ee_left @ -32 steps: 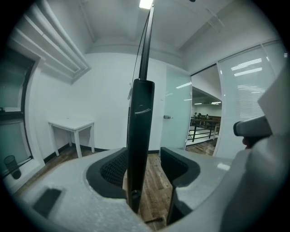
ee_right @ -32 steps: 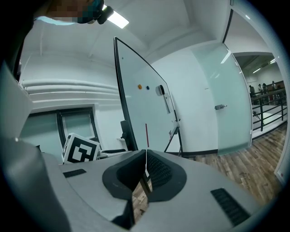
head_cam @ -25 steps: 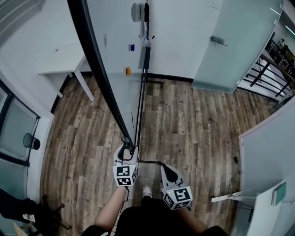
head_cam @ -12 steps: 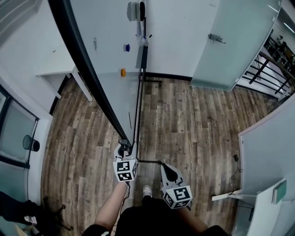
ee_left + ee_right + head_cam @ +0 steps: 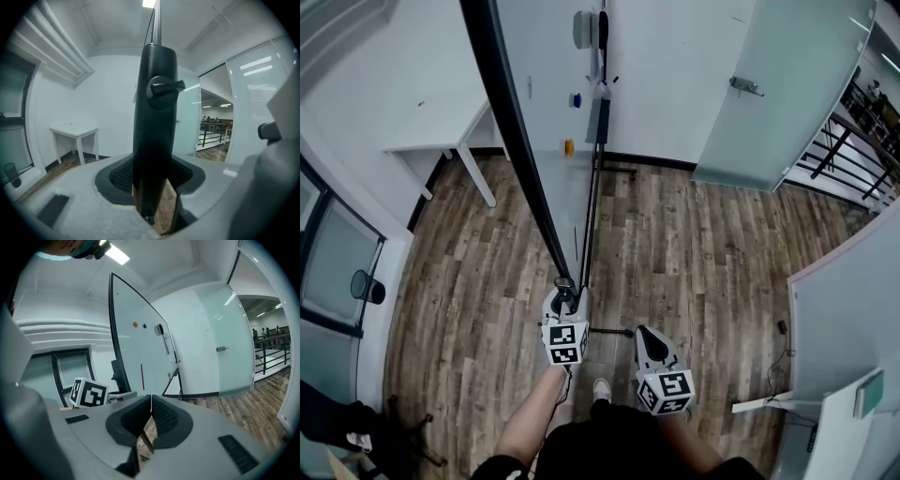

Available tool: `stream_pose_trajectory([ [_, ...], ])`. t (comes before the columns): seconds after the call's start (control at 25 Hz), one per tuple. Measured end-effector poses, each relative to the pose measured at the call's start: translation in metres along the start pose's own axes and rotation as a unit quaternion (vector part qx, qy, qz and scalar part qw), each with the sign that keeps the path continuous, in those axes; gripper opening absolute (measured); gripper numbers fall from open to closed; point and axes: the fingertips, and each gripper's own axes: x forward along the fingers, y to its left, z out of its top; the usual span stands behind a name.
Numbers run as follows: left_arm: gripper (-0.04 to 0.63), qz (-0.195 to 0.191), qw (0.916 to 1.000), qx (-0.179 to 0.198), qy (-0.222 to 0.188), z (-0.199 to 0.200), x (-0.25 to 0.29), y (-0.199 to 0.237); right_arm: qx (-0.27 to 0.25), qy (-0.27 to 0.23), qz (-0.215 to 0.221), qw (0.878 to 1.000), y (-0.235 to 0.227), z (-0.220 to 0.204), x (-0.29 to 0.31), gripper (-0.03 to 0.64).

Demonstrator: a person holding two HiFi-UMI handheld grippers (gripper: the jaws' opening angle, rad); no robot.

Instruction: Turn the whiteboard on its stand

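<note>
Whiteboard (image 5: pixel 548 94): upright on stand (image 5: pixel 592 202), seen edge-on above wood floor (image 5: pixel 703 244), near white table (image 5: pixel 431 136). We note its black side bar (image 5: pixel 154 117) now leans further right in head view than half second ago. Left gripper (image 5: pixel 563 292): jaws just been closing, now clamped on bar's lower end. Right gripper (image 5: pixel 649 337): jaws pressed together, empty, just beside left.
</note>
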Motion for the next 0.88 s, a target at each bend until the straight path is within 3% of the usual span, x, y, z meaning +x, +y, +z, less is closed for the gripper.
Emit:
stream_pose_trajectory([
  [0.88,0.193,-0.034,0.9990,0.013,0.024,-0.036,-0.073,-0.041,-0.007,-0.004,-0.009,1.000,0.039,-0.029,-0.063,0.014],
])
